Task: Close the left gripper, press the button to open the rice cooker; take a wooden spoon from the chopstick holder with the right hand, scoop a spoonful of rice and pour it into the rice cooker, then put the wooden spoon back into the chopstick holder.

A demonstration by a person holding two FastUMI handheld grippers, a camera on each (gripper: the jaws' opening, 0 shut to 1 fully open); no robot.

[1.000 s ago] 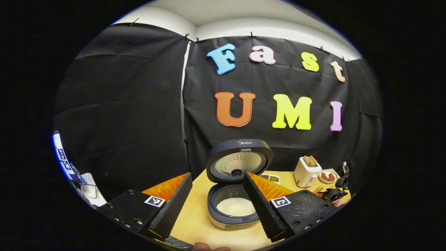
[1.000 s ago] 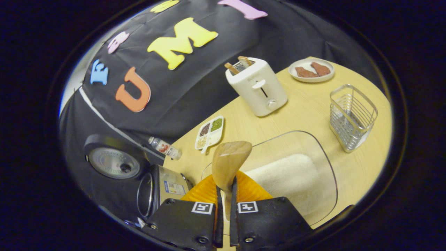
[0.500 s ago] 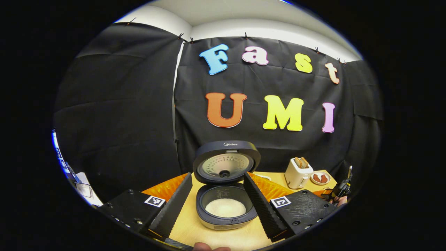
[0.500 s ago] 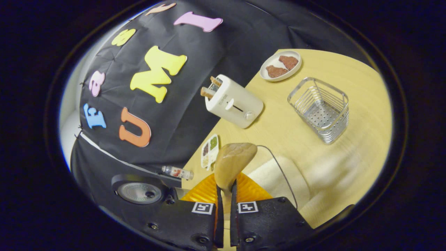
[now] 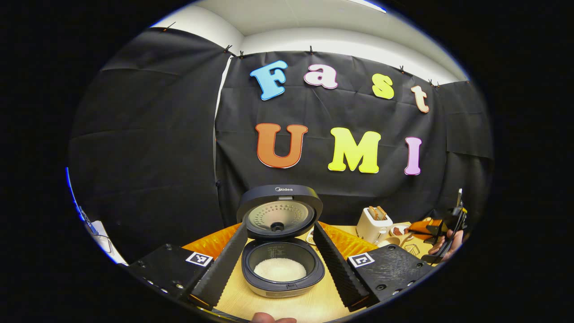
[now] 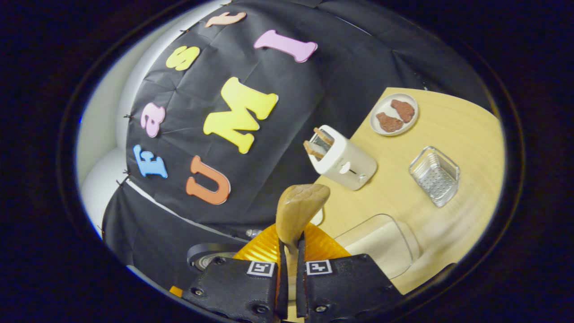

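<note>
At six o'clock in the left gripper view, the left gripper has its two fingers spread wide, nothing between them, framing the rice cooker on the wooden table. The cooker's lid stands raised, with a brand mark on its top edge that reads "Midea", and white rice lies in the inner pot. At about four o'clock a hand holds the other gripper near the white toaster.

In the right gripper view, at six o'clock, the right gripper has its fingers pressed on the handle of the wooden spoon, whose bowl points up toward the centre. Square black-and-white marker tags sit on both gripper bodies. A clear container of rice lies at about five o'clock, just beside the gripper. The metal chopstick holder stands at three o'clock, well apart from the spoon, with a plate holding two brown pieces at two o'clock. The toaster carries two slices.
</note>
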